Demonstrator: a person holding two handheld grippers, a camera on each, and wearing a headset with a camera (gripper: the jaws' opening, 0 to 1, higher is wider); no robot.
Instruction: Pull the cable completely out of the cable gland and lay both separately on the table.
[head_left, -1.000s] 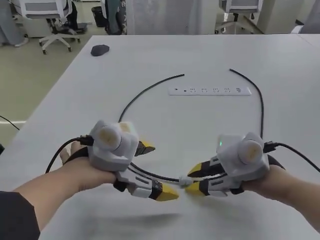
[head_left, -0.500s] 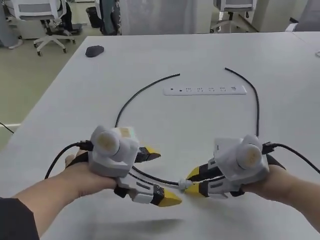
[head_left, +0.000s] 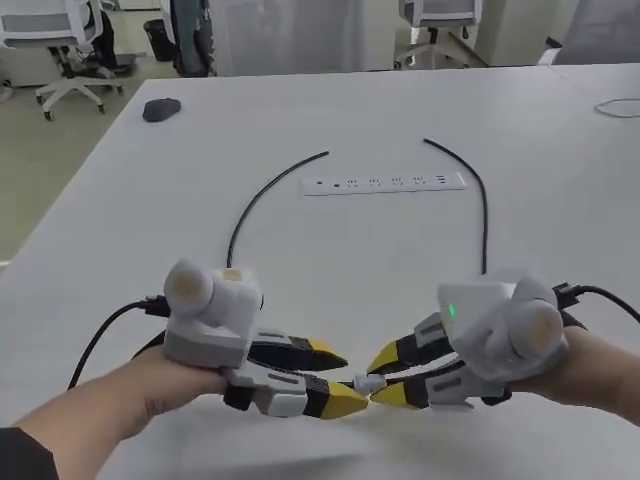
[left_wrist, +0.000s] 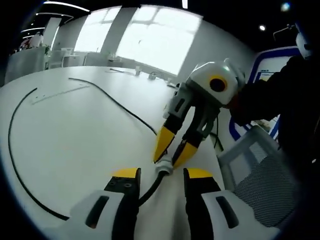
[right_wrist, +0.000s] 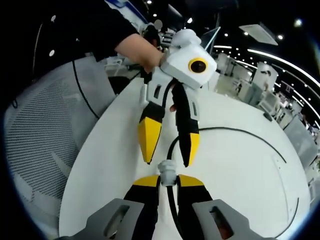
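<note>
A long black cable (head_left: 250, 200) loops across the white table (head_left: 560, 180) and runs through a small white cable gland (head_left: 366, 384), held just above the near edge. My right gripper (head_left: 375, 380) comes in from the right and is shut on the gland (right_wrist: 167, 171), with the cable passing back between its jaws. My left gripper (head_left: 352, 380) faces it from the left, open, its jaws on either side of the cable (left_wrist: 147, 192) just short of the gland (left_wrist: 164, 169). The two grippers' yellow tips nearly touch, as both the left gripper view (left_wrist: 161, 174) and the right gripper view (right_wrist: 169, 179) show.
A white power strip (head_left: 385, 183) lies across the middle of the table between the cable's two free ends. A dark mouse (head_left: 160, 109) sits at the far left corner. Office chairs (head_left: 60, 70) stand on the floor beyond the table.
The left gripper's jaws have narrowed around the cable and its tips have moved closer to the gland. The headset camera has shifted, so the whole scene sits lower and further left.
</note>
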